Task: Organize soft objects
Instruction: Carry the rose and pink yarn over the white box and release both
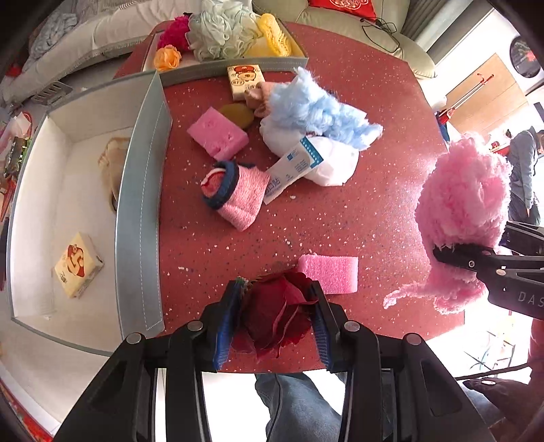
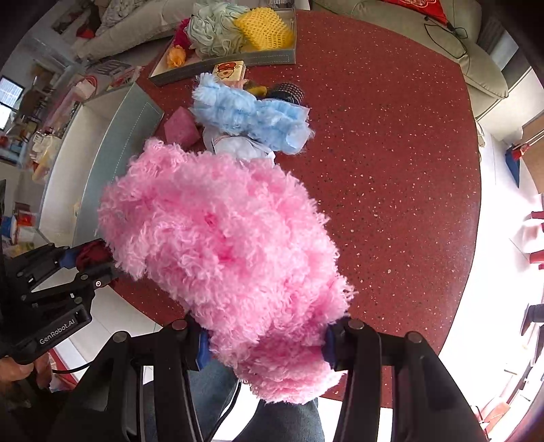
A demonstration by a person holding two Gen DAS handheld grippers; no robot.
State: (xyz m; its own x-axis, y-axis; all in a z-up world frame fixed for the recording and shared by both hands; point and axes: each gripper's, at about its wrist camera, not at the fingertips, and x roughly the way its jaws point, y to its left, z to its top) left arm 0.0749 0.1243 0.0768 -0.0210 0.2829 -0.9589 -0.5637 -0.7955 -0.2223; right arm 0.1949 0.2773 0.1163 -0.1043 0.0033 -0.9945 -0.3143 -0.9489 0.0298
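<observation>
Speckled red table spreads beneath both grippers, which point down at it. Left of the left gripper stands a large grey-walled white box holding a small yellow tissue packet and a tan item too hidden to name. Far ahead of it, a grey tray carries a pale green mesh pouf, a yellow knitted piece, a magenta pom and an orange fabric flower.

The right gripper is clamped on a big pink fluffy yarn bundle, its pads pressed into the fluff on both sides; the bundle hangs above the table, well right of the left gripper.

Ahead of the left gripper lies a heap: blue fluffy yarn bundle on a white soft bag, a white tube, a pink knitted pouch and a pink sponge.

Just beyond its right finger rests a pink foam block.

The left gripper is closed on a dark red fabric rose, squeezed between its blue pads, lifted off the table.
</observation>
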